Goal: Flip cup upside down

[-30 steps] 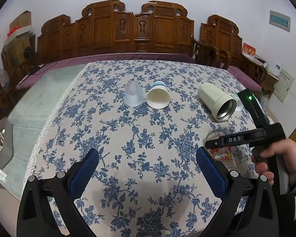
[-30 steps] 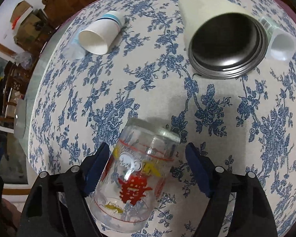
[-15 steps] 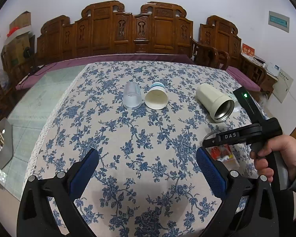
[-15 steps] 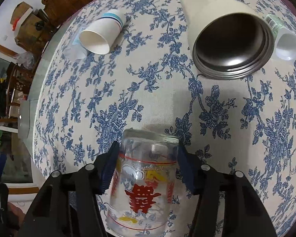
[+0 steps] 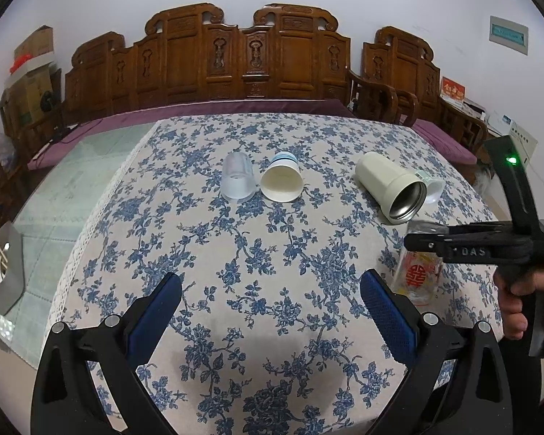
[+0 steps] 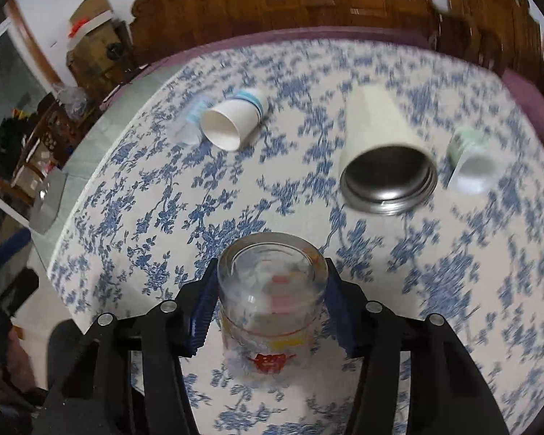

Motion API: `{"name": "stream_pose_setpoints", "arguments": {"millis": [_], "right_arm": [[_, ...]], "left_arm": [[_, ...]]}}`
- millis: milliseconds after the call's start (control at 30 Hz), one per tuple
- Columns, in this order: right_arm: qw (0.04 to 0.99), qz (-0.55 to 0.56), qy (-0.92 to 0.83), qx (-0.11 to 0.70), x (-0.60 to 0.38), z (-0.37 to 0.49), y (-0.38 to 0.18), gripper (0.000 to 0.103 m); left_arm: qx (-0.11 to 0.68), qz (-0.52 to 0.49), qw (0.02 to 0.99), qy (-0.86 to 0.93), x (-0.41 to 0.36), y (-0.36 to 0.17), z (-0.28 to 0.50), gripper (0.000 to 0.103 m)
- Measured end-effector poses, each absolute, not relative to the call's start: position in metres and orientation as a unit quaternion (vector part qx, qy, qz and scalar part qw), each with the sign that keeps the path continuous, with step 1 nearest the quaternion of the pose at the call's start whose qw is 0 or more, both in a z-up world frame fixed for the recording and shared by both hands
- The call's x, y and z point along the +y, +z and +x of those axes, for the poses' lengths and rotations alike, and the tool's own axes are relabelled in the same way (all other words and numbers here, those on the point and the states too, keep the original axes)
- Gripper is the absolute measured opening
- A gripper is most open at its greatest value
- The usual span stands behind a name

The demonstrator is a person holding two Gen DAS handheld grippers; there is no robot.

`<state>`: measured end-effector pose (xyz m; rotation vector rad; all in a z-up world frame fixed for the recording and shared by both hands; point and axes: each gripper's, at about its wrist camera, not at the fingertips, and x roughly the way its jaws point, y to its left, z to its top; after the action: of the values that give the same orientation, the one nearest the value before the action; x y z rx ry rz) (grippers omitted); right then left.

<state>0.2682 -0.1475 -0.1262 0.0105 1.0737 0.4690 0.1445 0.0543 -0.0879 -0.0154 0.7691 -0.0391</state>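
1. We take this for a living room in a home: a long carved wooden bench (image 5: 243, 61) with a purple seat cushion (image 5: 199, 112) runs along the white wall.
2. A matching carved armchair (image 5: 402, 76) stands at the right.
3. The table (image 5: 72, 188) carries a blue floral tablecloth (image 5: 272, 261) with a lace edge, a household covering.
4. On it lie everyday drinking things: a paper cup (image 5: 282, 181), a clear plastic cup (image 5: 237, 177) and a cream thermos cup (image 5: 391, 186).
5. Cardboard boxes (image 5: 32, 72) are stacked in the left corner.
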Motion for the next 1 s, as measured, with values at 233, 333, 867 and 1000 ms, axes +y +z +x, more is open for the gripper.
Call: {"name": "stream_pose_setpoints", "arguments": {"millis": [233, 333, 867, 1000], "right_arm": [[0.856, -0.058, 0.220, 0.465, -0.137, 0.258, -0.120, 0.057], [0.857, -0.074, 0.219, 0.459, -0.132, 0.258, -0.120, 0.057], [0.862, -0.044, 0.239, 0.445, -0.124, 0.250, -0.118, 0.070], [0.874, -0.029, 0.233, 0.426, -0.138, 0.233, -0.106, 0.076]], "left_arm": [[0.373, -0.004, 0.928, -0.018, 0.052, -0.086, 0.146, 0.095], [0.371, -0.004, 0.928, -0.016, 0.051, -0.083, 0.145, 0.095], [0.360, -0.001, 0.933, -0.012, 0.047, -0.070, 0.131, 0.095], [0.356, 0.000, 0.934, -0.011, 0.042, -0.065, 0.122, 0.095]]}}
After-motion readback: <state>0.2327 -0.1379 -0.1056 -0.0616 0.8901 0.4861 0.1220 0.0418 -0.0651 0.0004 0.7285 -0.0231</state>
